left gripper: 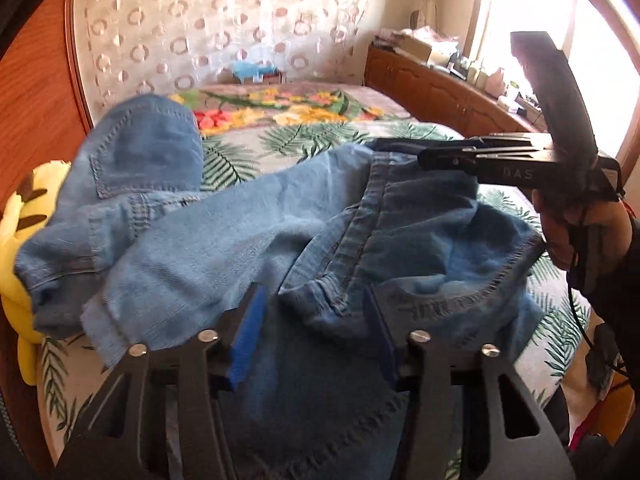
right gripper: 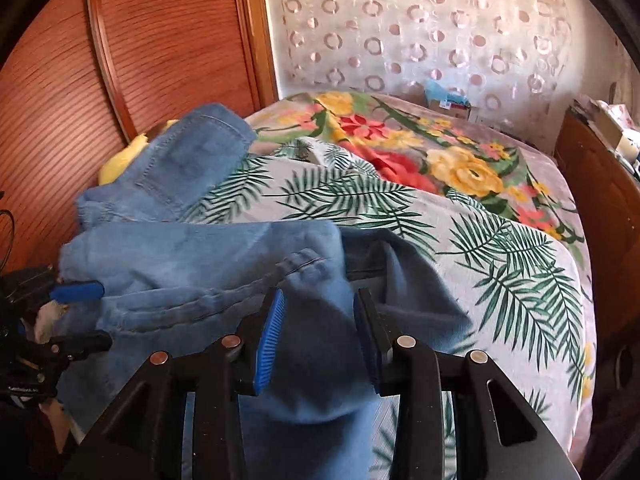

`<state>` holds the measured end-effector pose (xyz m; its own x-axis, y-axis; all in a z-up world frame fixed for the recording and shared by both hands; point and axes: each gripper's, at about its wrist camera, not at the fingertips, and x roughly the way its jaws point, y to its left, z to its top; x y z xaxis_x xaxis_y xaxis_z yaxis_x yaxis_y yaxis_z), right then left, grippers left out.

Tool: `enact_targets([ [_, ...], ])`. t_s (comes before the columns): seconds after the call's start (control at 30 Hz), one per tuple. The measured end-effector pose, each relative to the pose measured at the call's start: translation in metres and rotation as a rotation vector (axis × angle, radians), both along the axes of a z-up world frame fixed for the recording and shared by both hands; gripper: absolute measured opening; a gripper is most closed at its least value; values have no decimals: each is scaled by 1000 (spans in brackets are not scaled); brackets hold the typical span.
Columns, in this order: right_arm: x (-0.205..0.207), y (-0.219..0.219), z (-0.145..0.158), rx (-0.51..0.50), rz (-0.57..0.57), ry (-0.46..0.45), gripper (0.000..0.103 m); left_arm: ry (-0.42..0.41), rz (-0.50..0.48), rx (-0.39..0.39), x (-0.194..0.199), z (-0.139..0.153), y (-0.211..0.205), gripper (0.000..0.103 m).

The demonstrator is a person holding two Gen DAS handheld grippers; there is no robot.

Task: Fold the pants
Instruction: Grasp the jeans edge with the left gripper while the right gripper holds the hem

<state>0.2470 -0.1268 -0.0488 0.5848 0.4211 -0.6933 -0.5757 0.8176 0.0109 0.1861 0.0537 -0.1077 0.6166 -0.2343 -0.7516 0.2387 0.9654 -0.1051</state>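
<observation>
Light blue denim pants [left gripper: 224, 232] are lifted above the bed, bunched and draped, with a back pocket flopped up at far left. My left gripper [left gripper: 316, 308] has denim filling the gap between its blue pads, jaws partly apart around the cloth. My right gripper [right gripper: 320, 312] likewise has a wad of the pants [right gripper: 200, 256] between its pads. In the left wrist view the right gripper [left gripper: 400, 148] comes in from the right and pinches the waistband edge. In the right wrist view the left gripper [right gripper: 80, 292] shows at the left edge, on the cloth.
The bed carries a palm-leaf sheet [right gripper: 500, 248] and a floral blanket [right gripper: 440, 152]. A yellow plush toy [left gripper: 24, 220] lies at the left by the wooden headboard [right gripper: 140, 40]. A wooden cabinet [left gripper: 440, 88] with clutter stands along the right under a bright window.
</observation>
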Motion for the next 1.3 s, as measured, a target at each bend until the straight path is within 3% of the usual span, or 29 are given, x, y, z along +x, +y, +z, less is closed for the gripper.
enact_targets([
  [0.13, 21, 17, -14, -84, 13, 48, 38, 20, -7, -1, 2, -6, -1, 35],
  [0.23, 26, 20, -15, -99, 29, 91, 38, 13, -18, 12, -2, -7, -5, 26],
  [0.3, 23, 16, -10, -78, 32, 85, 36, 6, -26, 9, -6, -6, -6, 14],
  [0.33, 19, 15, -7, -68, 39, 81, 26, -3, -34, 6, -8, -4, -7, 11],
  [0.37, 15, 16, -3, -68, 44, 69, 5, -12, -40, 0, -12, -1, -8, 10],
  [0.63, -23, 22, 67, 10, 89, -122, 2, -161, -57, -53, -59, 57, -7, 9],
  [0.73, -34, 42, 96, 56, 139, -167, 3, -218, -32, -78, -85, 80, 4, 9],
  [0.87, -47, 80, 112, 72, 230, -185, 3, -250, 0, -101, -111, 90, 20, 9],
  [1.1, -39, 151, 85, 22, 372, -165, 3, -203, 101, -123, -135, 61, 54, 9],
  [1.3, -2, 177, 49, 0, 371, -28, 5, -117, 143, -104, -138, 20, 59, 9],
])
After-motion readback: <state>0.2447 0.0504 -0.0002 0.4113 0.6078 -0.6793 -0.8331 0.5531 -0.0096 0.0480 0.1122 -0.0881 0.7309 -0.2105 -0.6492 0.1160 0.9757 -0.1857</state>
